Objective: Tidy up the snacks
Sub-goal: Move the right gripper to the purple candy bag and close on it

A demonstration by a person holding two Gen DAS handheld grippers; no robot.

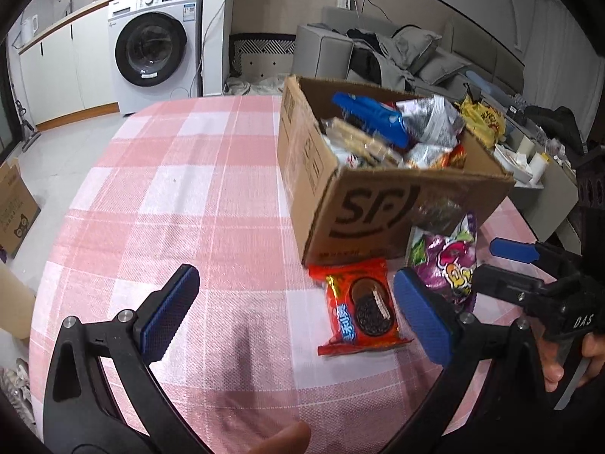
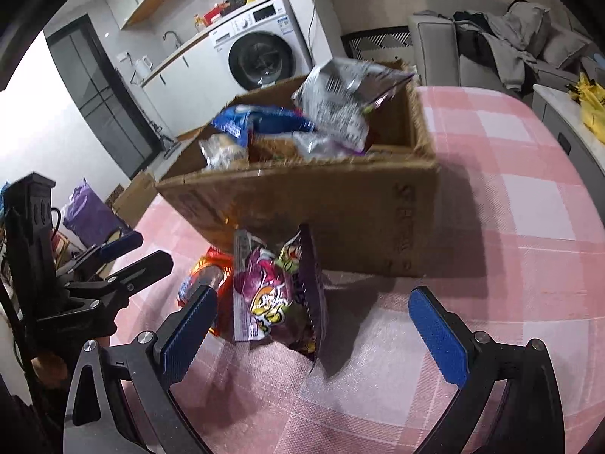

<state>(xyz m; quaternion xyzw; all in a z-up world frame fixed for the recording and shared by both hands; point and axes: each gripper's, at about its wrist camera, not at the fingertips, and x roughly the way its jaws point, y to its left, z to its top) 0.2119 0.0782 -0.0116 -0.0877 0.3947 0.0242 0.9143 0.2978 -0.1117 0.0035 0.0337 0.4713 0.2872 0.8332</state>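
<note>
The bench [image 1: 170, 196], draped in a pink checked cloth, filled the lower half of both views. On it, upper right of the left wrist view, stood an open cardboard box [image 1: 378, 204] heaped with snack packets. Against the box's near wall lay a purple snack bag [image 2: 268, 295], and just beside it a red cookie packet [image 1: 361, 306] lay flat on the cloth. The left gripper [image 1: 295, 310] had its jaws spread wide and empty, the cookie packet between them. The right gripper [image 2: 314, 336] was likewise wide open around the purple bag, holding nothing.
</note>
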